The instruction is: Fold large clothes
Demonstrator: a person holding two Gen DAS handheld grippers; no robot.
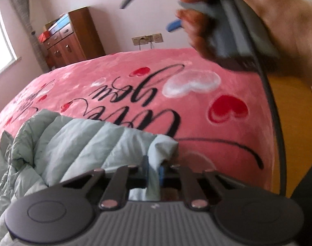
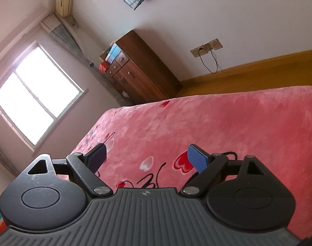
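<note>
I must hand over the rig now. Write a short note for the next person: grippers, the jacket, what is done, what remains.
Left gripper: shut on an edge of the pale green quilted jacket, lifted over the pink blanket.
Right gripper: open, holding nothing, raised above the blanket.
Jacket: bunched and crumpled on the left wrist camera's left; no neat fold visible.
Left to do: probably take a second edge with the right gripper, spread it, fold it.

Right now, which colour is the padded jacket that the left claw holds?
Pale grey-green, seen best in the left wrist view: padded jacket, left claw.
</note>
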